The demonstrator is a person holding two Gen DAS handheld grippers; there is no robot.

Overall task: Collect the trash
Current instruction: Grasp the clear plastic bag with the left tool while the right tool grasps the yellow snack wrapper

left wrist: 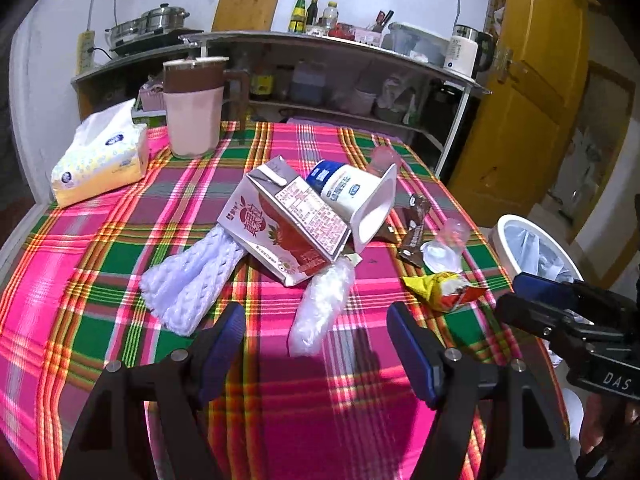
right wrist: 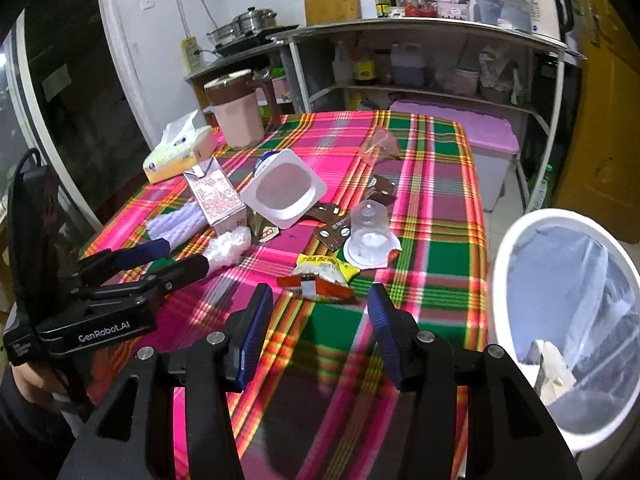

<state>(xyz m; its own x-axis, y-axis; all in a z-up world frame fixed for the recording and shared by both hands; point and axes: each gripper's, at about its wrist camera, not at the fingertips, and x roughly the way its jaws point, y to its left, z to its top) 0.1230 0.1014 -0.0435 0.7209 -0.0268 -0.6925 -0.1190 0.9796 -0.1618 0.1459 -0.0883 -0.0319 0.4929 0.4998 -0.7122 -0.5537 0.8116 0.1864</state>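
**On the plaid desk: litter and two tools, listed left to right**

Across the desk [left wrist: 100,240], under its pink, green and yellow checked cloth, stand and lie the following, taken from the left wrist view unless noted.

1. Tissue pack [left wrist: 100,164], far left corner; not litter.
2. Pink jug with brown lid [left wrist: 192,108], upright, just right of the tissues.
3. White foam fruit net [left wrist: 188,276], lying flat, its far end tucked under the carton.
4. Strawberry milk carton [left wrist: 288,220], tipped on its side at centre.
5. Crumpled clear plastic bag [left wrist: 320,308], just in front of the carton.
6. Yoghurt cup [left wrist: 360,196], on its side, leaning against the carton, mouth facing right.
7. Brown wrapper pieces [left wrist: 416,232], right of the cup.
8. Clear jelly cup [right wrist: 368,224], mouth down on its peeled lid.
9. Yellow and red snack wrapper [left wrist: 444,288], near the right edge.
10. White bin [right wrist: 560,320] with pale liner, beside the desk's right edge, some scrap inside.

Left tool [left wrist: 316,340]: jaws spread wide, holding nothing, above the cloth near the plastic bag.
Right tool [right wrist: 316,316]: jaws spread wide, holding nothing, just short of the snack wrapper.
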